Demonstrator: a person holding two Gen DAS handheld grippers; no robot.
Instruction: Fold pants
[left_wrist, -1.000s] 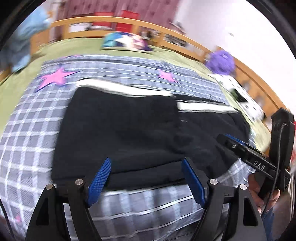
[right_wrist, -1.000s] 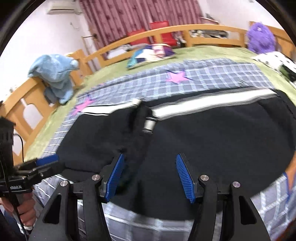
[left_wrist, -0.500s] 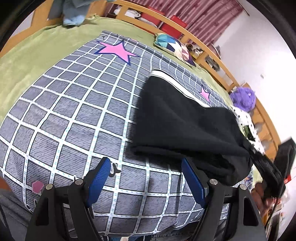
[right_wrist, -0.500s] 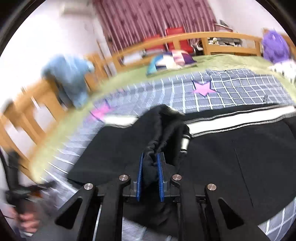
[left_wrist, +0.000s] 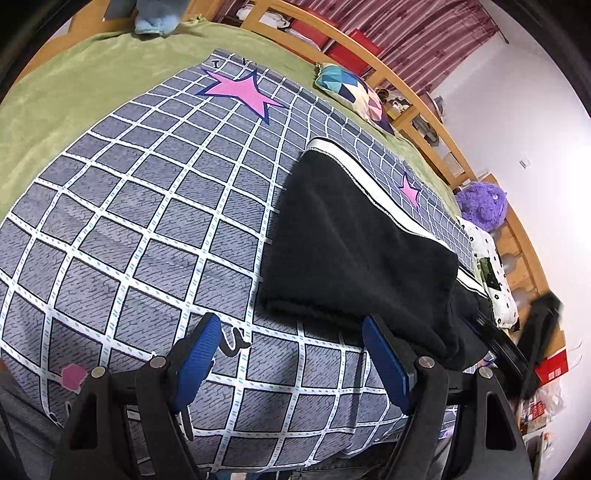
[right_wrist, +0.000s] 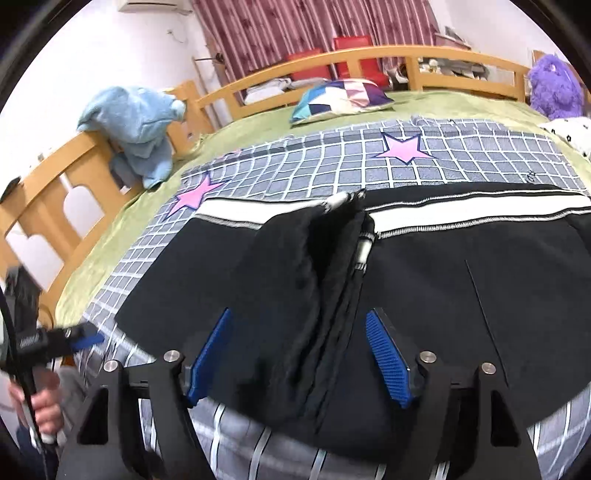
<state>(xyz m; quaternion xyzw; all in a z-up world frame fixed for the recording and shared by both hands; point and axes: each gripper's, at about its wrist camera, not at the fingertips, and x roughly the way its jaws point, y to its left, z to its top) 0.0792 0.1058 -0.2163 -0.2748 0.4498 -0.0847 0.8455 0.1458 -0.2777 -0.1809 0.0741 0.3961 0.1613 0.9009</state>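
1. Right gripper (right_wrist: 297, 360): jaws, clamped on a bunched ridge of cloth half a second ago, are opening; the ridge lies between them, unpressed.
2. Left gripper (left_wrist: 291, 360): jaws wide, empty, now over bare quilt (left_wrist: 155, 206) beside the near corner of the pants (left_wrist: 354, 251).
3. Judged: one fold is laid and released.
4. Pants: black, white side stripe, folded on the bed, a raised crease at mid-length.
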